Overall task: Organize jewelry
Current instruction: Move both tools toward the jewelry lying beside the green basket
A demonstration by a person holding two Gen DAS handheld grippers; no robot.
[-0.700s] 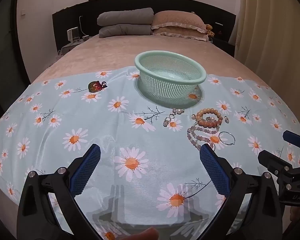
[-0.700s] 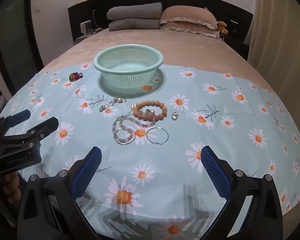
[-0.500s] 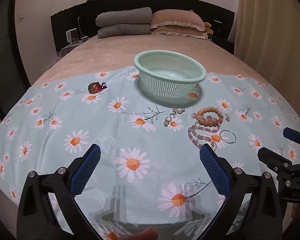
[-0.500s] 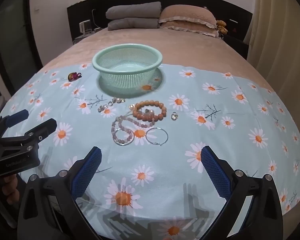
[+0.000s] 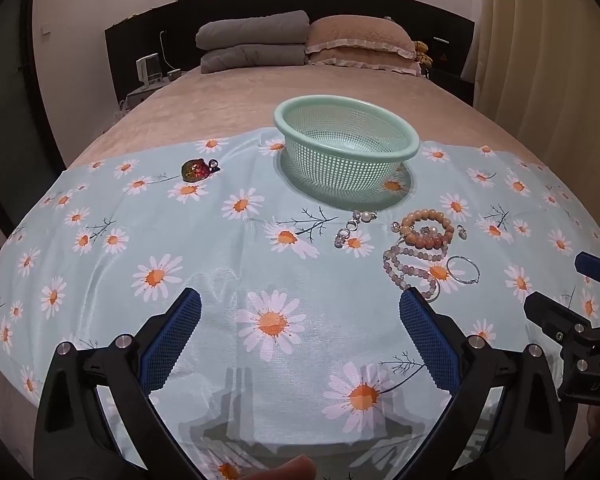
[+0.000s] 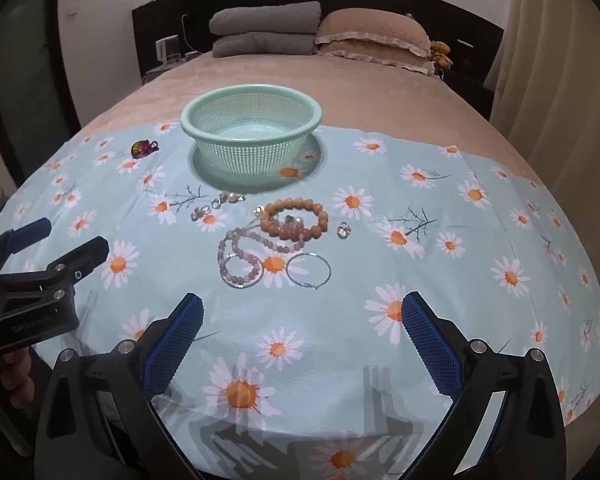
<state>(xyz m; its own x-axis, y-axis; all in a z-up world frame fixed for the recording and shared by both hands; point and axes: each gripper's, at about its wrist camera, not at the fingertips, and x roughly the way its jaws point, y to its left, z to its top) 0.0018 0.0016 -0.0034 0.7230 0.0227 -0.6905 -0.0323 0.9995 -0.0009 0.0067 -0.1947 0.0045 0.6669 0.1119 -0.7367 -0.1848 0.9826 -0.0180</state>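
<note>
Daisy-print cloth point(image 5: 204, 264) over tan bed point(image 5: 228, 96)

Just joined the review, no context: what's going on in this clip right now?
A person holds two handheld grippers over a daisy-print cloth on a bed. Both the left gripper and the right gripper are open and hold nothing. The jewelry is all on the cloth: an orange bead bracelet, a pale bead strand, a thin silver hoop, and a red brooch off to the left. The green basket looks empty.
</note>
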